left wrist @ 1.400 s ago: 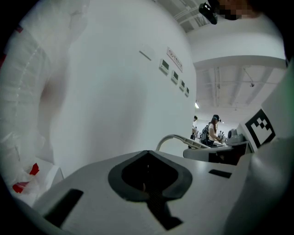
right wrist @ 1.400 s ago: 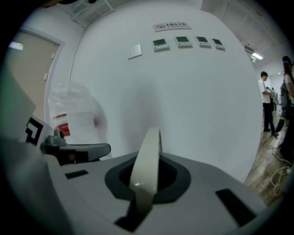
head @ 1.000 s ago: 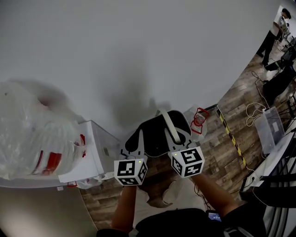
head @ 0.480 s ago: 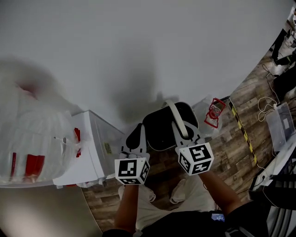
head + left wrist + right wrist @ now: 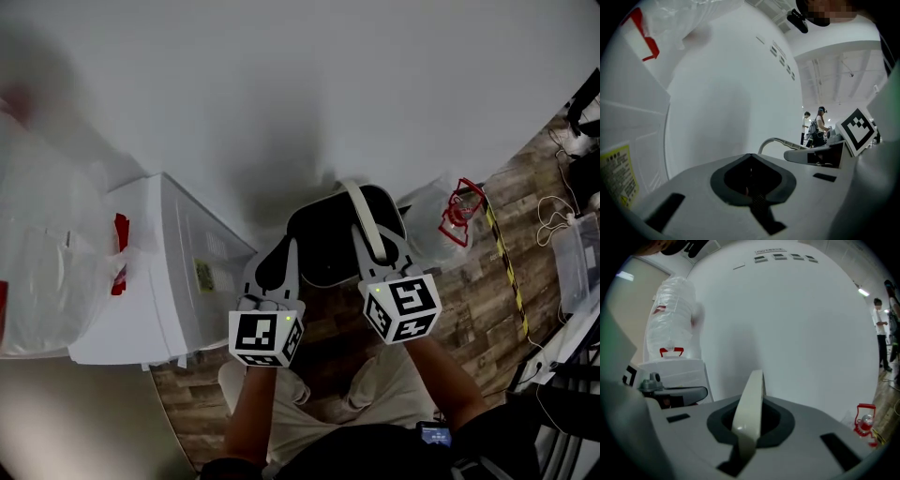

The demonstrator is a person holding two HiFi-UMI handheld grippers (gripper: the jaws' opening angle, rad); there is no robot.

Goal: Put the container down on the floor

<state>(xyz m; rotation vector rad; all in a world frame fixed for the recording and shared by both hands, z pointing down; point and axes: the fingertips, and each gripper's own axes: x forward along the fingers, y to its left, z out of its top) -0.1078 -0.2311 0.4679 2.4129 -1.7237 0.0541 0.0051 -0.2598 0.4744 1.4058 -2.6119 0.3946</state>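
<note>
The container (image 5: 323,239) is a black tub with a white strap handle (image 5: 367,225). It hangs in front of me, close to the white wall and above the wood floor. My right gripper (image 5: 377,253) is shut on the handle, and the white strap (image 5: 749,411) rises from between its jaws. My left gripper (image 5: 275,270) sits at the tub's left side, jaws closed on a black lip of it. In the left gripper view the handle (image 5: 774,140) arcs over to the right gripper (image 5: 820,152). The tub's body is hidden in both gripper views.
A white box (image 5: 169,272) with a yellow label stands at the left, with clear plastic bags (image 5: 42,253) on it. A clear bag with a red handle (image 5: 459,211) lies by the wall. Yellow-black tape (image 5: 506,262) crosses the wood floor. People (image 5: 818,126) stand far off.
Both grippers and the container have sunk together towards the floor. The white box now looks larger and higher in the head view, and the right-hand bag has slid outward.
</note>
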